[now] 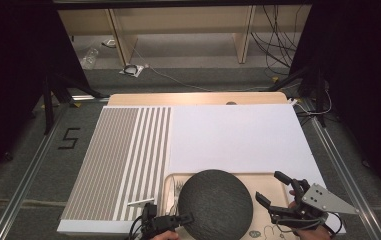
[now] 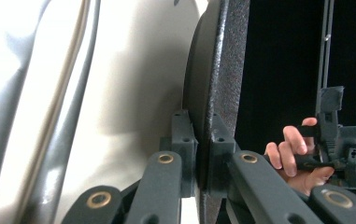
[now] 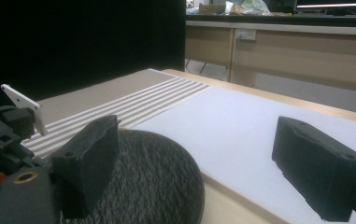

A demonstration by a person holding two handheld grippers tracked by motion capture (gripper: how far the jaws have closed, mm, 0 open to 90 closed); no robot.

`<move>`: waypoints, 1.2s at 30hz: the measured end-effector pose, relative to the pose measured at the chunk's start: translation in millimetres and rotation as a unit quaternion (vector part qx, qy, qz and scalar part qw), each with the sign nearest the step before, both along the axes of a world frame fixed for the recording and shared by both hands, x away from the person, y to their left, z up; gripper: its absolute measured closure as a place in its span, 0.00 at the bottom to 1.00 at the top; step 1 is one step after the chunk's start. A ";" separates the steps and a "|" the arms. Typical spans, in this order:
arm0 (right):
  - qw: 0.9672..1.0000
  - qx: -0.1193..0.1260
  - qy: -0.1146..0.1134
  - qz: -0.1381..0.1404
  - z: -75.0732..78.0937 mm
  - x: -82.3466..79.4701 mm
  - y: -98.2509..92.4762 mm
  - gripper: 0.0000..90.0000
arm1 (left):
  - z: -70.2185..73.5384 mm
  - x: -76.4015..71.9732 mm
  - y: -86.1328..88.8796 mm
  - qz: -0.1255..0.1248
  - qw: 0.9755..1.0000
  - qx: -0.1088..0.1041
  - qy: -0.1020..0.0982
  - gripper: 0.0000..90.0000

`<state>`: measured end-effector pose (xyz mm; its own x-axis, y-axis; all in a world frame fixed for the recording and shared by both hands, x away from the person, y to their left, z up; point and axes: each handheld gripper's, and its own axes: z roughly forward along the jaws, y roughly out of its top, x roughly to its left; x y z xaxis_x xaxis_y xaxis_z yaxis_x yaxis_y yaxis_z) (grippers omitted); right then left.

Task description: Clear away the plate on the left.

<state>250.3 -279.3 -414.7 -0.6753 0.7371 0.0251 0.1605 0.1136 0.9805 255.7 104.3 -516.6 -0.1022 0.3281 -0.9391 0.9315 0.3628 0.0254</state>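
Closest to me at six o'clock, my left tongs (image 1: 187, 218) pinch the rim of the dark speckled round plate (image 1: 215, 202), one pad on each face of its edge, as the left gripper view shows. That plate sits over a cream tray (image 1: 263, 179) at the near edge of the table (image 1: 198, 98). At four o'clock my right tongs (image 1: 272, 188) hang spread and hold nothing, just beside the plate. Beyond lie a white sheet (image 1: 238, 135) and, at ten o'clock, a striped mat (image 1: 123, 150).
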 end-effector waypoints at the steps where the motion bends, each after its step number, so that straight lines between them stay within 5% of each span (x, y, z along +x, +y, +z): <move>1: 1.000 0.000 0.000 0.000 0.0 -0.1 0.0 0.18 | -0.5 0.1 -1.0 -0.001 1.000 0.000 0.001 0.94; 23: 1.000 0.000 -0.001 0.000 0.0 -0.2 0.2 0.18 | -6.4 0.8 -18.8 -0.030 0.999 0.015 0.008 0.94; 36: 1.000 0.000 0.000 0.000 0.0 -0.2 0.1 0.18 | -9.6 1.9 -21.9 -0.033 0.999 0.006 0.021 0.94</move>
<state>250.1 -279.2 -414.8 -0.6759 0.7366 0.0245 0.1601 0.1142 0.9805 257.6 82.3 -526.2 -0.1188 0.3461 -0.9306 0.9540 0.2996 -0.0104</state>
